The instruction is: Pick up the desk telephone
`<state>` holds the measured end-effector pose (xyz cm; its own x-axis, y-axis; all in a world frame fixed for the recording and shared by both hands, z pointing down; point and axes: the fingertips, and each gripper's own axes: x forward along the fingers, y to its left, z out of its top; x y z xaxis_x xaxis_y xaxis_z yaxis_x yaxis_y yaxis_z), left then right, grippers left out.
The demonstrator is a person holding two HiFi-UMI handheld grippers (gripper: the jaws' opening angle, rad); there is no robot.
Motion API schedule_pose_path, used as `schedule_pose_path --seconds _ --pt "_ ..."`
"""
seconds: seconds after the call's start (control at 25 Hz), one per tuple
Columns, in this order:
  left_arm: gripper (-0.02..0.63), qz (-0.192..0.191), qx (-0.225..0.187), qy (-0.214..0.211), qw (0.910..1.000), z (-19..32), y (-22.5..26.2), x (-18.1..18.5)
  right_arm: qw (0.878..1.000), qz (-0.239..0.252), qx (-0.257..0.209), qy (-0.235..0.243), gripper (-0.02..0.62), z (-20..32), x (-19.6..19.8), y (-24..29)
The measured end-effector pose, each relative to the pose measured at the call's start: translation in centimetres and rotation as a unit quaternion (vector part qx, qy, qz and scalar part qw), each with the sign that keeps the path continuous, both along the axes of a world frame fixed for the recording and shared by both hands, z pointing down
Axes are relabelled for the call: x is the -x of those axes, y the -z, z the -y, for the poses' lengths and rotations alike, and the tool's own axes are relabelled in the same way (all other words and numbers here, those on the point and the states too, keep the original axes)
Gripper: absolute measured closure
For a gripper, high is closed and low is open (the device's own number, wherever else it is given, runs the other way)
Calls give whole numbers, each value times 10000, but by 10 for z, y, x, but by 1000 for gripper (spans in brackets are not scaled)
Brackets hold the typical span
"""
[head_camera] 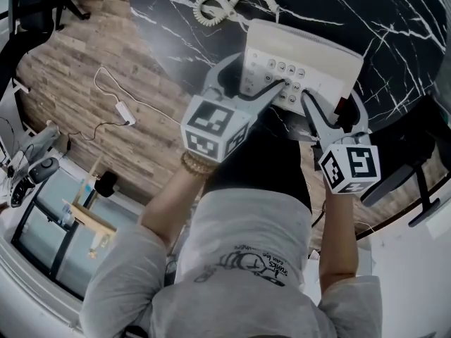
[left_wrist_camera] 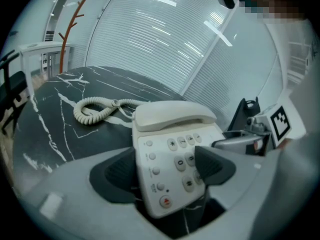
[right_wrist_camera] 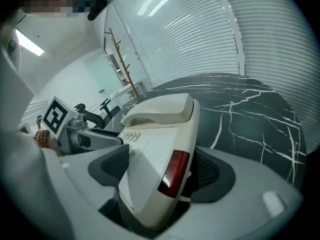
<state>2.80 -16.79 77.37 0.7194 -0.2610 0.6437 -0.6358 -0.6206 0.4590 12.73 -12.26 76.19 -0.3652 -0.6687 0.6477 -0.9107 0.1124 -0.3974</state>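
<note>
A cream desk telephone [head_camera: 299,58] lies on the black marble table [head_camera: 402,20], handset [left_wrist_camera: 172,115] in its cradle, with the coiled cord [head_camera: 218,5] behind it. My left gripper [head_camera: 246,86] straddles the phone's near left corner. One pad [left_wrist_camera: 117,171] lies against the phone's side and the other pad [left_wrist_camera: 212,164] rests on the keypad. My right gripper [head_camera: 332,104] holds the near right corner. There, one pad [right_wrist_camera: 116,166] sits on the phone's top face and the other pad [right_wrist_camera: 207,171] beside the red panel [right_wrist_camera: 172,176]. Both grippers are shut on the phone.
The round table's near edge runs just under the phone, above the person's body. A white cable with an adapter [head_camera: 123,108] trails over the wooden floor at left. Dark chair legs [head_camera: 423,189] stand at right. Slatted blinds [left_wrist_camera: 165,39] close off the far side.
</note>
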Motion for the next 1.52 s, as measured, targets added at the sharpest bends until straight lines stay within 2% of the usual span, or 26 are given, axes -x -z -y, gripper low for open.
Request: schedule_pose_path --seconds 0.24,0.56,1.08,1.52 --pt "245 94 -158 75 9998 0 15 0 9999 29 42 -116 227 -8 2 9" --pt "253 27 -602 206 9980 9 73 1 9993 -18 -344 -128 227 -1 2 61" --pt "257 -357 -1438 364 9883 26 228 -6 9923 -258 -1196 -192 221 19 -7 214" --pt "267 -626 -2274 449 9708 26 359 -6 9788 -428 -1975 -325 218 18 -9 338"
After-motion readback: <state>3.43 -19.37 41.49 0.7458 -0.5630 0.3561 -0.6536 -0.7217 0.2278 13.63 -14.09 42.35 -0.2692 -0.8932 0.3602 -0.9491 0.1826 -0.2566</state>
